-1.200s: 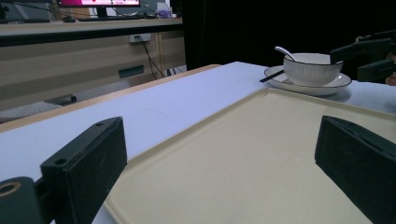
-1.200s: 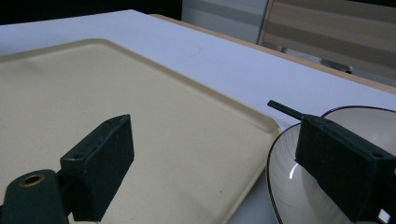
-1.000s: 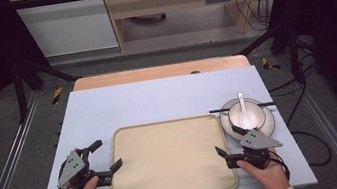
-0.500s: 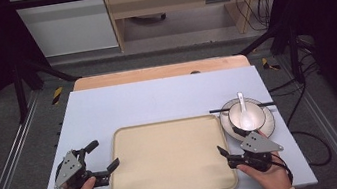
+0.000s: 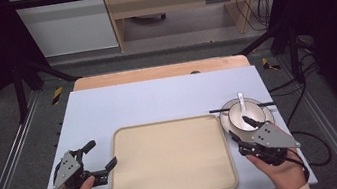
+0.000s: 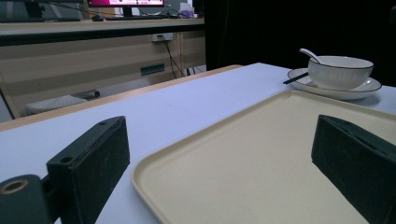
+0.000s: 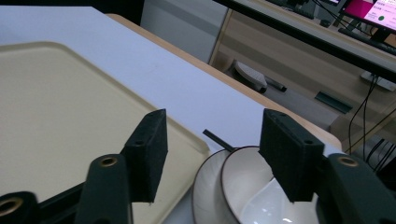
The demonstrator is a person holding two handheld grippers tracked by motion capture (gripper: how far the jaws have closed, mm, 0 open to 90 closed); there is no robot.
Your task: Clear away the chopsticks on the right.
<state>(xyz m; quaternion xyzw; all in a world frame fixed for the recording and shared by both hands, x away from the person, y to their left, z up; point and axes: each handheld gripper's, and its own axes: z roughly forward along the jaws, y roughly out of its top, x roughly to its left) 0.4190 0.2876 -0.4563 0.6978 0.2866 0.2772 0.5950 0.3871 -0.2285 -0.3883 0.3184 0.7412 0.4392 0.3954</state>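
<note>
A white bowl with a white spoon in it stands on a white plate at the right of the table, and a black chopstick lies across the plate's far side. My right gripper hovers at the bowl's near edge. Its jaws have just been closing and stand half apart, with nothing pressed between them. In the right gripper view the gripper looks down on the bowl and chopstick. My left gripper rests open at the left edge of the beige tray.
The tray lies in the near middle of the pale blue table and holds nothing. A wooden strip runs along the table's far edge. Beyond it stand a wooden bench and cables on the floor. Dark frame posts flank both sides.
My right gripper has risen and shifted toward the bowl, and its jaws have narrowed. The left gripper has stayed put.
</note>
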